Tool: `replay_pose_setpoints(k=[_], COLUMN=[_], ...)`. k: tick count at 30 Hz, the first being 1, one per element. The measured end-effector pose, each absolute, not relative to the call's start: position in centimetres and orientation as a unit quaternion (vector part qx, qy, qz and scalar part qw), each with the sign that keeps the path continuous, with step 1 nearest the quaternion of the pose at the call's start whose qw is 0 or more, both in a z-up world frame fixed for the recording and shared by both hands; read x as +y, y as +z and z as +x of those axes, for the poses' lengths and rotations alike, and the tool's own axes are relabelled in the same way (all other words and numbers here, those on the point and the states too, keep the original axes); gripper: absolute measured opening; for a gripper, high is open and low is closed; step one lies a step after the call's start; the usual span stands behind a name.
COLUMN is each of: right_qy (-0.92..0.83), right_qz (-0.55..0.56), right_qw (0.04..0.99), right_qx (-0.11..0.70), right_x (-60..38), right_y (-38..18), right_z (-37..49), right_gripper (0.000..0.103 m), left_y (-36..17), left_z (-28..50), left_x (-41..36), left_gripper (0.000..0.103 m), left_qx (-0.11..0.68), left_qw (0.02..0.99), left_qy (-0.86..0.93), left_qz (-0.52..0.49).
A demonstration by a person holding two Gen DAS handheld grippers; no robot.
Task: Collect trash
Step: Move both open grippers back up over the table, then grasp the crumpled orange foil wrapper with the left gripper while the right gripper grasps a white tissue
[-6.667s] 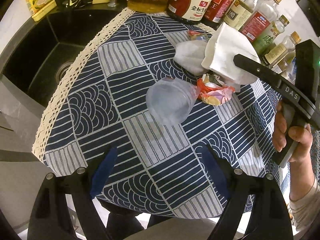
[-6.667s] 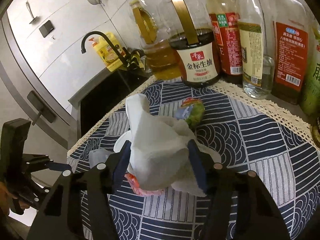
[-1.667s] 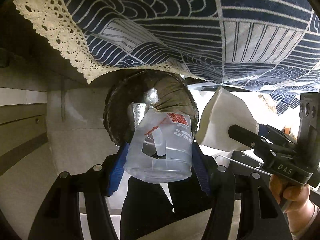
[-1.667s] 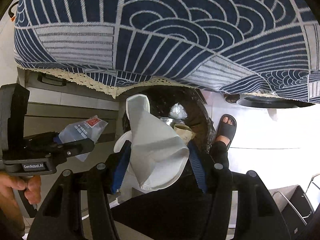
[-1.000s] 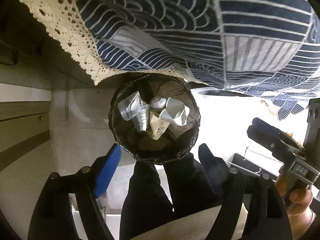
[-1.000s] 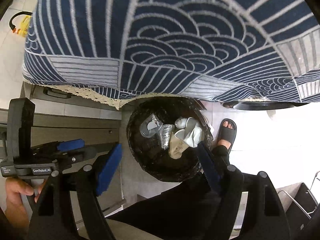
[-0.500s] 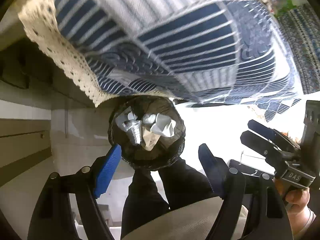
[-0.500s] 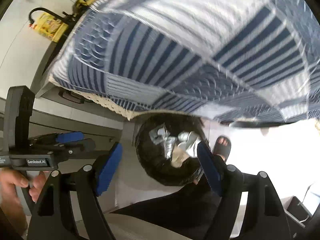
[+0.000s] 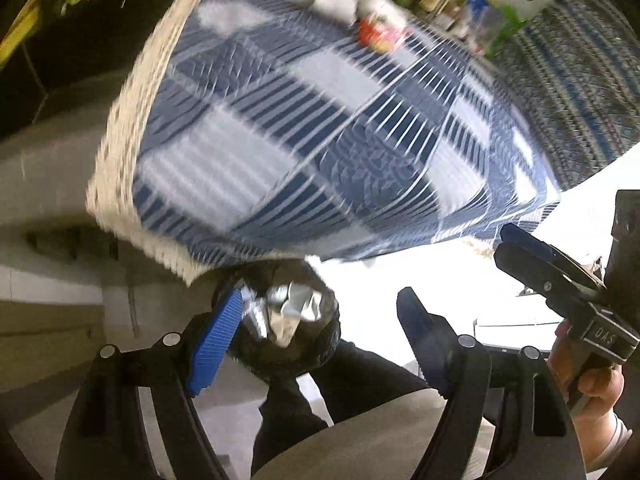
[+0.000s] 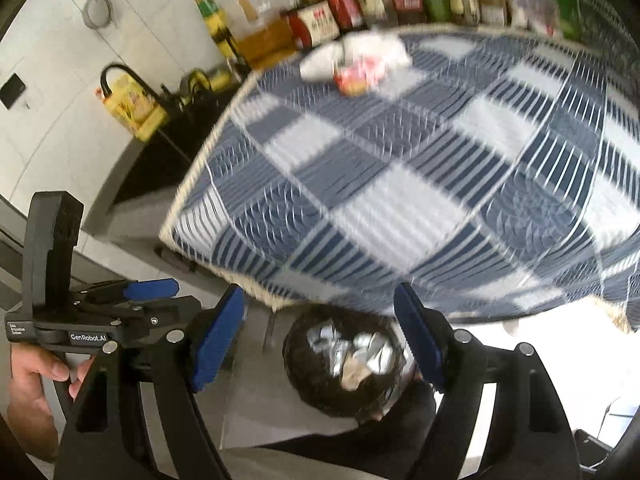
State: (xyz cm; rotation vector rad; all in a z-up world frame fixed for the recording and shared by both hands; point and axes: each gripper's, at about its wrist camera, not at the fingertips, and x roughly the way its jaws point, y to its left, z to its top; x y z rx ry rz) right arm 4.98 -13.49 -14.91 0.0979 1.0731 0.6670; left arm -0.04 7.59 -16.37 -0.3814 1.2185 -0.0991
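A black-lined trash bin (image 9: 280, 320) (image 10: 348, 364) stands on the floor below the table edge, with crumpled plastic and paper inside. My left gripper (image 9: 320, 332) is open and empty above it. My right gripper (image 10: 320, 336) is open and empty too; it also shows at the right of the left wrist view (image 9: 532, 256). The left gripper shows at the left of the right wrist view (image 10: 152, 292). On the far side of the blue patterned tablecloth (image 10: 400, 168) lie white tissues (image 10: 360, 50) and a red wrapper (image 10: 356, 76) (image 9: 378, 34). Both views are motion-blurred.
Sauce and oil bottles (image 10: 340, 12) line the back of the table. A black sink (image 10: 160, 160) with a tap and a yellow bottle (image 10: 128, 108) lies to the left. My legs and a patterned rug (image 9: 572, 92) are nearby.
Both grippers let their trash fall into the bin about a second ago. Since then both have tilted up fast, bringing the tabletop and the leftover trash into view.
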Motion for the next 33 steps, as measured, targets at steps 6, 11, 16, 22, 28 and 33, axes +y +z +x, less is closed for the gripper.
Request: replay_pose_setpoints(k=[6, 11, 16, 22, 28, 33], right_qy=[0.306, 0.314, 0.324, 0.344, 0.366, 0.382], right_qz=[0.049, 0.069, 0.078, 0.072, 0.07, 0.069], right_qw=[0.827, 0.827, 0.828, 0.823, 0.806, 0.793], right_qx=[0.468, 0.461, 0.452, 0.447, 0.46, 0.469], right_x=[-14.5, -15.8, -17.3, -18.9, -20.2, -20.6], right_y=[-11.8, -10.5, -9.8, -9.7, -11.0, -12.2], right_z=[7.1, 10.4, 14.4, 19.8, 25.5, 29.0], right_gripper=[0.078, 0.085, 0.091, 0.091, 0.091, 0.091], left_y=[-12.7, -10.9, -9.6, -9.5, -11.6, -13.4], left_z=[2.5, 5.3, 9.3, 14.7, 20.7, 24.5], left_x=[7.2, 6.7, 5.3, 3.3, 1.7, 1.4], left_gripper=[0.077, 0.077, 0.077, 0.077, 0.077, 0.077], left_qx=[0.534, 0.515, 0.505, 0.506, 0.53, 0.551], left_qw=[0.826, 0.839, 0.849, 0.85, 0.839, 0.825], left_qy=[-0.059, -0.057, -0.047, -0.032, -0.006, 0.019], left_qz=[-0.167, -0.165, -0.149, -0.139, -0.12, -0.124])
